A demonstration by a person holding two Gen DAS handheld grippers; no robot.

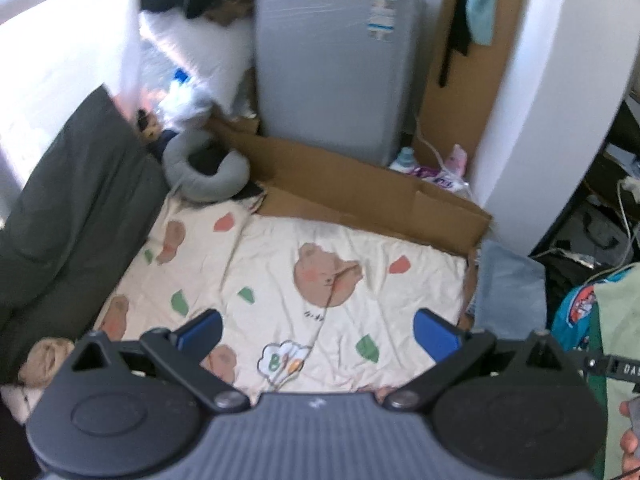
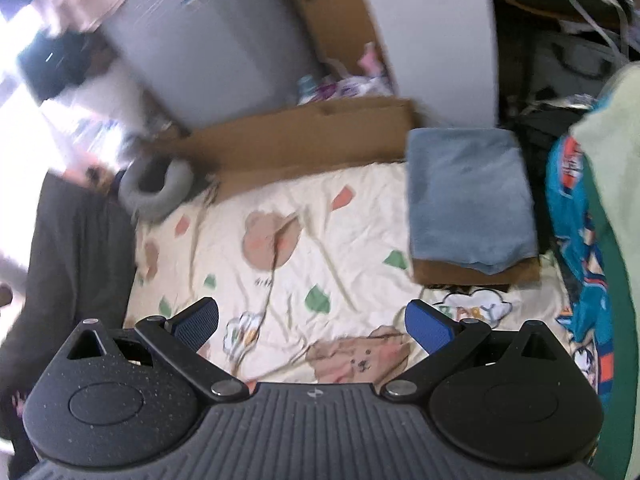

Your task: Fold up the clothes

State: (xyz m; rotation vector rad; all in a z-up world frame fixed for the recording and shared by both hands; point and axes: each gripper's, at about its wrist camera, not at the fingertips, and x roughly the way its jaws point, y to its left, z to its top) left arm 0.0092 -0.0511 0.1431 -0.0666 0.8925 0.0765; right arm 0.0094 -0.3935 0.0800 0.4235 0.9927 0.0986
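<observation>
- The left gripper has its blue fingers spread wide, with nothing between them; it hangs above the bed sheet with the bear print.
- The right gripper is the same: fingers apart and empty, above the sheet.
- No garment lies spread on the sheet in front of either gripper.
- A folded blue garment rests on a piece of cardboard at the far right of the bed; it looks already done.
- The clothes that seem to wait are a teal printed garment and a pale green one, heaped at the right edge, beside the blue one.
- So the next thing lies to the right of both pairs of fingers, and I judge the right gripper nearer to it.
- The long axis of the heap I cannot tell; it is bunched and partly cut by the frame.
- Farther out stand a grey neck pillow and a grey appliance.
</observation>
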